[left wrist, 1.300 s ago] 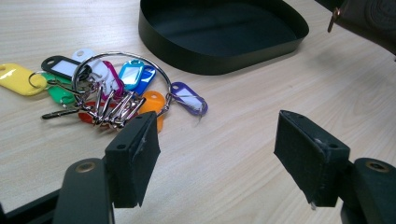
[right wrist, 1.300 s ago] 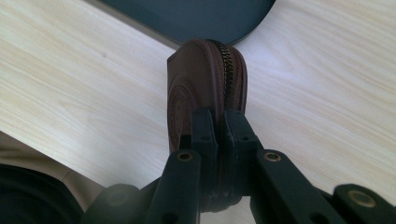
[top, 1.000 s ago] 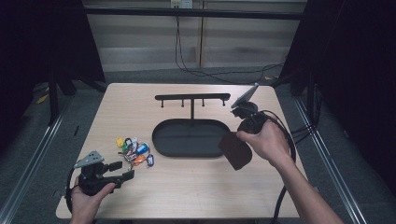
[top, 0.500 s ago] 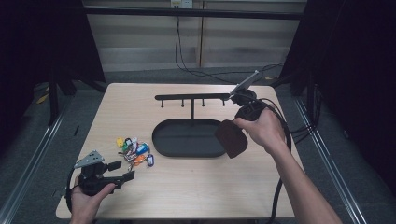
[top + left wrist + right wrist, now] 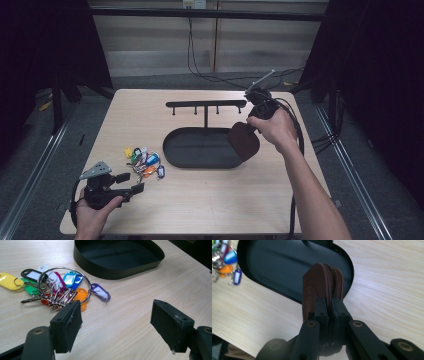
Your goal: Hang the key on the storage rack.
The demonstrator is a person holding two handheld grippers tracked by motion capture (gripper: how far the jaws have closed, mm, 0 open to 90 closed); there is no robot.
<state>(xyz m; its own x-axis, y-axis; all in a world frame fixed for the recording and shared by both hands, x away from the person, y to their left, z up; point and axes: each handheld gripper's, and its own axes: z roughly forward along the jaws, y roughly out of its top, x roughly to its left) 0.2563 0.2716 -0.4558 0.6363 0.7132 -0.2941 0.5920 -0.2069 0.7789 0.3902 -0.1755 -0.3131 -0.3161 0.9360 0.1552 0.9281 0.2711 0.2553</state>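
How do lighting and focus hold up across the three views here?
High view: table evenly lit, surroundings dark, picture soft. Left gripper view: keys sharp, near pads slightly soft. Right gripper view: pouch fairly sharp, pale glare on the wood at right, tray dark.

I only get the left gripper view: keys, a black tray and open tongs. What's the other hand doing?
Observer: The right tongs are shut on a brown zip pouch.
Operator: Where's the pouch?
Observer: In the high view it hangs over the right end of the black tray.
Operator: Is there anything behind the tray?
Observer: Yes, a black rack with little hooks stands just behind it.
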